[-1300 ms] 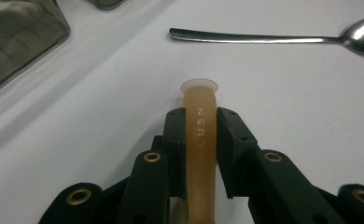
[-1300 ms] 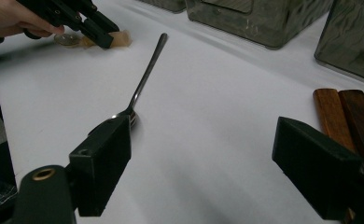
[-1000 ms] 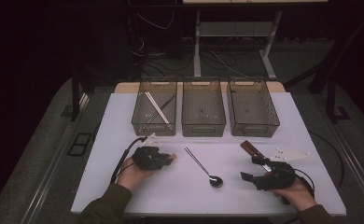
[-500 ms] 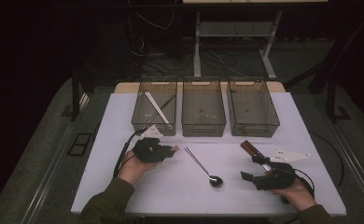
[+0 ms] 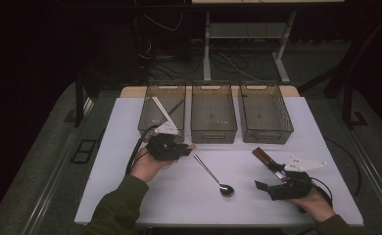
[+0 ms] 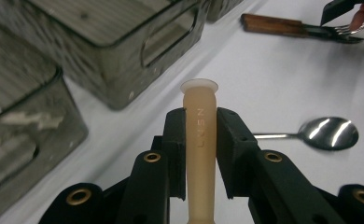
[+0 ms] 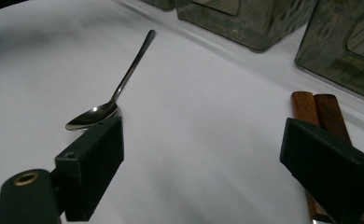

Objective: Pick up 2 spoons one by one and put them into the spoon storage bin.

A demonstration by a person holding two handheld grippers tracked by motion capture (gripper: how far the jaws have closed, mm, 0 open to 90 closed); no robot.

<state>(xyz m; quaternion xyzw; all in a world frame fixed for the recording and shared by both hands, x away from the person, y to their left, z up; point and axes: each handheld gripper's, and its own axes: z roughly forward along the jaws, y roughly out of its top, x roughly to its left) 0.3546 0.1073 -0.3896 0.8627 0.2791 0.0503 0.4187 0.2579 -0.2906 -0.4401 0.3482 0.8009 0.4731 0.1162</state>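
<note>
Room: dark all round, with cables and the legs of another stand on the grey floor behind the desk [image 5: 130, 117].
Desk: white top, wooden strip at its far edge, person seated at the near side.
Bins: three smoky clear bins [image 5: 213, 110] in a row at the back; pale sticks lean in the left one.
Left claw [image 6: 201, 140]: clamped on a cream utensil handle [image 6: 199, 130], held above the desk just in front of the left bin.
Writing: raised letters run along that handle; they look like "LVSN", though I cannot be sure.
Right claw [image 7: 208, 154]: jaws wide apart and just been opening, nothing between them.
Spoon [image 5: 213, 175]: flat on the desk, mid-front, between the hands.
Wood-handled cutlery [image 5: 266, 159]: lying just beside the right claw's far jaw.
</note>
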